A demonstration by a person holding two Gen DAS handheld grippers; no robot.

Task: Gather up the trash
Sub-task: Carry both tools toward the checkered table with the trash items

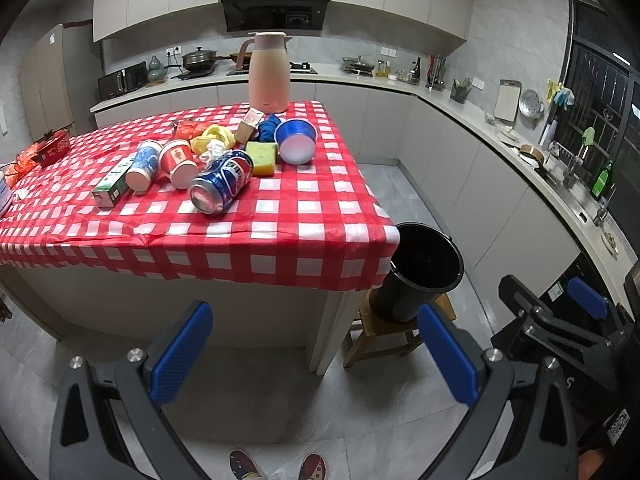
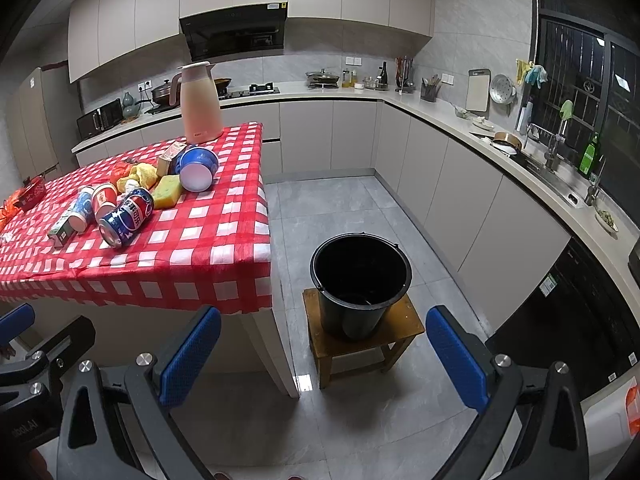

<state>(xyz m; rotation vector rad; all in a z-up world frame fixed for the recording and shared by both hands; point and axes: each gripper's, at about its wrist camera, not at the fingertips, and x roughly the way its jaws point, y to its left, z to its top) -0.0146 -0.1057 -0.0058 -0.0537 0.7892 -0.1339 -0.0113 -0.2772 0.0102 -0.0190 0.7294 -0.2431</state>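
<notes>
Tabletop: the red-and-white checked tabletop (image 1: 240, 216) fills the left and centre of the left wrist view; all the trash lies in a cluster toward its far right part.
Bucket: a black round plastic bucket (image 2: 360, 280) stands upright on a small wooden stool (image 2: 404, 332) at lower centre of the right wrist view, just beside the tabletop's corner; it looks about empty.
Flask: a tall pink insulated flask (image 1: 269, 74) stands behind the cluster; likely not trash.
Bowl: a blue paper bowl (image 1: 297, 140) on its side, light and crushable; pinch the rim.
Can: a blue dented Pepsi can (image 1: 222, 182) lies nearest the front edge; light, smooth, prone to roll, so I would close across its middle.
Sponge: a yellow sponge (image 1: 262, 158), soft, easy anywhere.
Cups: a red paper cup (image 1: 179, 162) and a blue-and-white paper cup (image 1: 143, 166), tipped over, flimsy.
Carton: a green-and-white carton (image 1: 114, 186), stiff.
Left gripper (image 1: 316, 356): fingers spread wide, nothing held, low before the tabletop.
Right gripper (image 2: 324, 358): fingers wide apart, empty.
</notes>
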